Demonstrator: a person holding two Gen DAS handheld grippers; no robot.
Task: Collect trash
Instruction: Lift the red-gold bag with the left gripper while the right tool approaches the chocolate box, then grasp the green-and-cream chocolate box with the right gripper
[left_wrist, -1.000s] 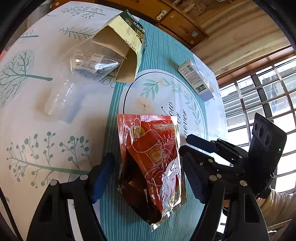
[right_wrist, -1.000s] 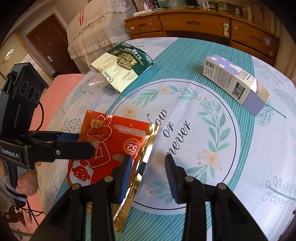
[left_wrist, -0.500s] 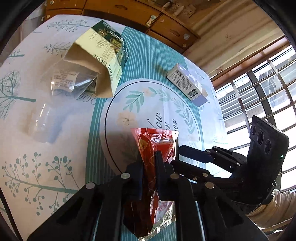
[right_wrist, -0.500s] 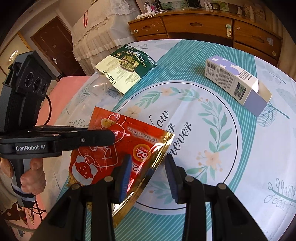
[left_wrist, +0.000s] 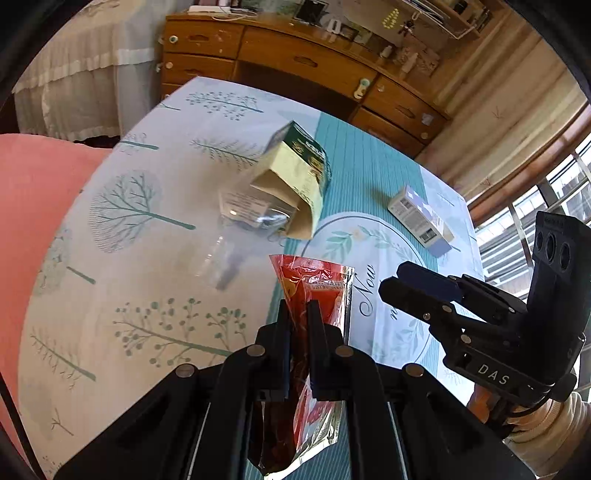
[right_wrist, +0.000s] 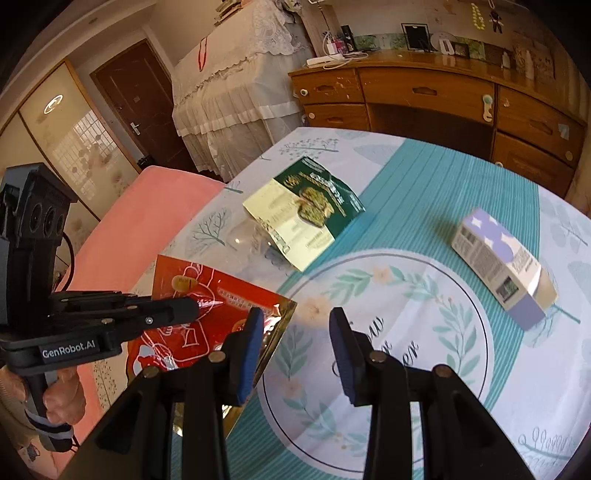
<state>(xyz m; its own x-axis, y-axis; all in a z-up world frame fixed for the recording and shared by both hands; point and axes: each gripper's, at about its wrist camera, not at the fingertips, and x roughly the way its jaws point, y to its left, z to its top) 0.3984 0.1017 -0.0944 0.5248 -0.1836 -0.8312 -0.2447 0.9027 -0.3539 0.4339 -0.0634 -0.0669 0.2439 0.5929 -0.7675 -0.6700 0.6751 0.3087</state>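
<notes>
My left gripper (left_wrist: 298, 308) is shut on a red foil snack pouch (left_wrist: 320, 288) and holds it lifted above the table. The pouch also shows in the right wrist view (right_wrist: 221, 314), gripped by the left gripper (right_wrist: 192, 308). My right gripper (right_wrist: 295, 325) is open and empty, just right of the pouch; it shows in the left wrist view (left_wrist: 402, 280). A green and yellow snack bag (right_wrist: 306, 214), a clear plastic wrapper (left_wrist: 247, 210) and a purple and white carton (right_wrist: 498, 258) lie on the table.
The table has a teal and white patterned cloth (right_wrist: 424, 369). A wooden dresser (right_wrist: 443, 96) stands behind it. A pink surface (right_wrist: 140, 229) lies off the table's left edge. Windows (left_wrist: 561, 192) are at the right.
My left gripper closed on the red pouch and lifted it off the table. Both grippers rose and pulled back. The right gripper stayed open.
</notes>
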